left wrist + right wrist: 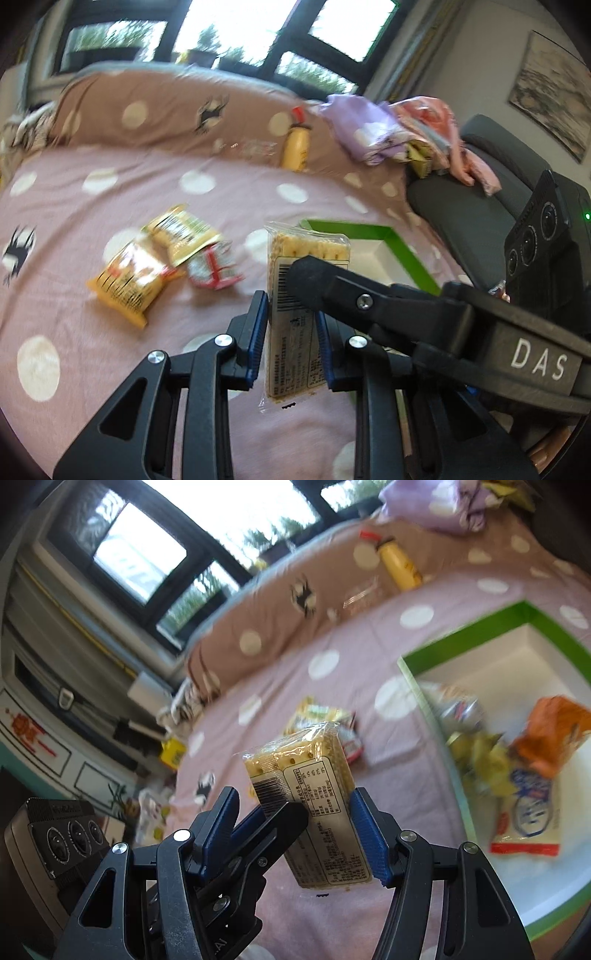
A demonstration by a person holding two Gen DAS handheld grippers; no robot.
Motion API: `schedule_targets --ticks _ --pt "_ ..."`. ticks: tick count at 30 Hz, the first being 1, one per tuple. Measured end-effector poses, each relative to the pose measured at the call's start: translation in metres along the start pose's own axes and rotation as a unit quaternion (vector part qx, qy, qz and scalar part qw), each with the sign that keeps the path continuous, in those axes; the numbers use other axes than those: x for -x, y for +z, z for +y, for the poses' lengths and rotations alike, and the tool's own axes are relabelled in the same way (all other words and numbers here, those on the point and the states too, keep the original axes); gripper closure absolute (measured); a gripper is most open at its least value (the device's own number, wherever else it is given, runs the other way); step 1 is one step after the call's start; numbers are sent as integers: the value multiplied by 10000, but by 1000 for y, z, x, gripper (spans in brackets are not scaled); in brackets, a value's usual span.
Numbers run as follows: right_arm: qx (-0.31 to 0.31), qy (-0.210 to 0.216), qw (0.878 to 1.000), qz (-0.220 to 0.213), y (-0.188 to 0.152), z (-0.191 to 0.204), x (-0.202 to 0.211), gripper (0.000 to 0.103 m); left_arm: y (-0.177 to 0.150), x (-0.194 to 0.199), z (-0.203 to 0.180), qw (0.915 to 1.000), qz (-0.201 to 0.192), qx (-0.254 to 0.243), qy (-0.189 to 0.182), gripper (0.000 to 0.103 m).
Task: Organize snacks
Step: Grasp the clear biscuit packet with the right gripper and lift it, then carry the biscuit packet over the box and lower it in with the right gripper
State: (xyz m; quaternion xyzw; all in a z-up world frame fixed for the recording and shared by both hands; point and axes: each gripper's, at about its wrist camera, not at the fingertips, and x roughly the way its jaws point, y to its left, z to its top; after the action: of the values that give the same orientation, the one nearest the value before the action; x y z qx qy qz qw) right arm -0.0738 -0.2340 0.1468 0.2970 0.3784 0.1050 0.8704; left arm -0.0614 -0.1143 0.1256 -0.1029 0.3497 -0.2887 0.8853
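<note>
Both the left gripper [291,325] and the right gripper [295,834] pinch one clear-wrapped rectangular cracker pack [295,332], held just beside the green-rimmed white box [517,635].

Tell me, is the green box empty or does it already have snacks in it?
Not empty. The right wrist view shows several packets lying inside the green box, among them an orange bag and a red and white packet.

A yellow bottle [294,147] lies on the dotted pink bedspread [92,332] near crumpled lilac cloth [364,129].
</note>
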Motion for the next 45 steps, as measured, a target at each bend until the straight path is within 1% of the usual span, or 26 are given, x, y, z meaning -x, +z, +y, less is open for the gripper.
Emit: schedule_targets --ticks 5,8,16,20,24,28,33,37,45 --pt "-203 -98 9986 -480 9 -17 31 38 6 -11 -30 9991 -8 -321 -265 80" --pt "-317 -234 9970 -672 13 -31 45 38 7 -24 -48 9976 64 -539 -426 80" --pt "-767 -535 9910 -960 19 -70 64 38 2 -48 -85 9934 257 -894 -668 80" --pt "-941 -638 9877 -1069 19 -84 73 38 2 -60 -97 9914 397 -968 -790 80" --pt "-1126 -711 9852 -1076 19 -98 76 38 -1 -72 -106 9896 554 -1017 -849 80" --pt "-1290 -825 9828 -1032 19 -110 75 38 -4 -82 -108 9883 746 -961 -917 80" --pt "-1468 -924 9805 -921 19 -122 70 38 -9 -94 -108 9870 954 -895 -935 80" --pt "-1642 -1030 9774 -840 18 -131 66 38 -12 -105 -107 9862 1144 -705 -963 80" --pt "-1893 -1126 9730 -692 16 -146 62 38 -17 -119 -110 9839 1377 -659 -934 80"
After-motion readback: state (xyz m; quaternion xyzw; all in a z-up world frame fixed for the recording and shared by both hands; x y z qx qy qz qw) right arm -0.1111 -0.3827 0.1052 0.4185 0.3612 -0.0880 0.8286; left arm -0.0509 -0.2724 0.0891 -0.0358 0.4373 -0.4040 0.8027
